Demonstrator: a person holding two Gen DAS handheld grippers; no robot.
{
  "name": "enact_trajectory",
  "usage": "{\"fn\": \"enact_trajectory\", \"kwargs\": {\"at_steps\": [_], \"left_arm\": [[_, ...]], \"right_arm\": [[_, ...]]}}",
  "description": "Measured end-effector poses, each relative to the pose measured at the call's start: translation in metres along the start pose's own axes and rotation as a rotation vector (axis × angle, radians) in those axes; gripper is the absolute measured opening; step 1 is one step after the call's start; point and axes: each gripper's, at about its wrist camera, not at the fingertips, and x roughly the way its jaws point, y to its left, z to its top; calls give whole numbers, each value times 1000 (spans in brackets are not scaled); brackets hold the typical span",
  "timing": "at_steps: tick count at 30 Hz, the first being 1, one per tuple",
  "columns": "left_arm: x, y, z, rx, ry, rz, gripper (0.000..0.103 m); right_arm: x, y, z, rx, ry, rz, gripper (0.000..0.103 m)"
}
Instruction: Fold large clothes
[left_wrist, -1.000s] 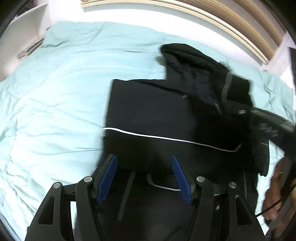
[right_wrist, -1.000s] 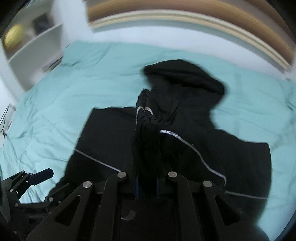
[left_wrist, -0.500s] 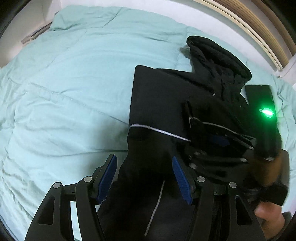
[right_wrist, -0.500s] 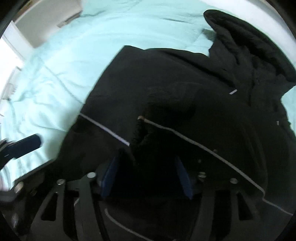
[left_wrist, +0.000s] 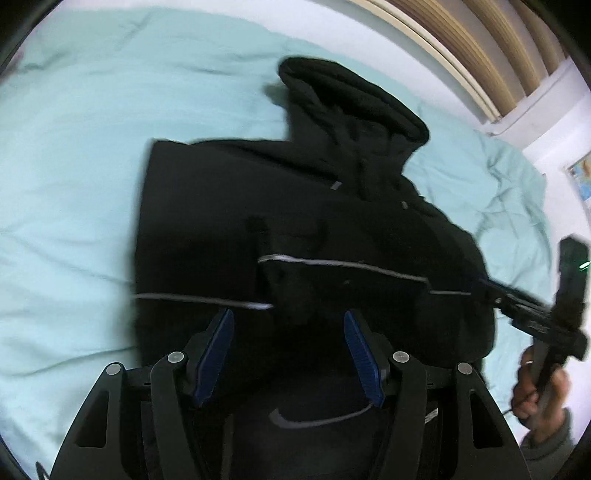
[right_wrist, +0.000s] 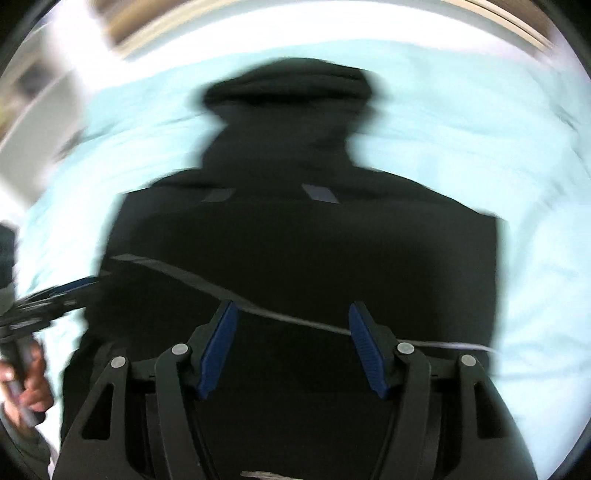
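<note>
Pale teal bedding covers the bed (left_wrist: 74, 155), with a slatted headboard (left_wrist: 461, 48) at the far end. On it lies the black hoodie (left_wrist: 207, 206), its long axis running from 6 o'clock, under both tools, up to the hood (left_wrist: 351, 99) at 12 o'clock. The body looks already narrowed, with a sleeve laid across it and a thin white stripe (left_wrist: 343, 263) crossing from 9 to 3 o'clock.

Over the hem end, the left gripper (left_wrist: 288, 349) has its jaws spread wide with nothing between them. The right gripper (right_wrist: 293, 345) hangs alike, jaws wide and empty; its view is smeared by motion, so finer detail is lost. From the left view the right tool sits at 3 o'clock, off the garment's side edge.

Both tools are about equally near the hem. The likely next fold, I judge, takes the hem toward the hood along that long axis. Open bedding lies at 9 and 3 o'clock, and some beyond the hood, so there is room. The near bed edge is out of sight.
</note>
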Motion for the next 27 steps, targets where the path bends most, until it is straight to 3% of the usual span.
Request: {"fn": "enact_trajectory", "kwargs": {"at_steps": [3,6,7,8,9,11,16,18,21,23,25,27], "left_arm": [[26,4,10,-55,37,-53,64],[46,12,14,-127,61,-80,63],[50,13,16,-149,53,-92,58],[53,13,18,-158,47,-91,36],[55,11,19,-157,51,-73,25],[52,5,22,-142,27,-45,19],[-15,1,31,-178,-130,-132,16],[-38,10,33,-181,-170,-106,16],[-36,35,29,-206,-130,-63,17],[-6,48,21,-216,-25,-33,17],[30,58,11,-212,73,51,20],[44,61,6,-216,55,52,21]], "right_arm": [[7,-45,1,89,-12,-74,63],[12,-61,-3,114,-36,-95,63],[16,-61,-2,112,-31,-101,63],[19,-55,0,106,-23,-112,63],[27,-53,0,95,-6,-133,63],[38,-42,0,80,4,-154,63],[19,-39,5,63,-9,-116,63],[0,-35,4,40,-44,-98,63],[-3,-29,6,19,-57,-92,63],[14,-28,4,29,-17,-102,63],[48,-28,3,39,63,-144,63],[72,-28,1,31,85,-177,63]]}}
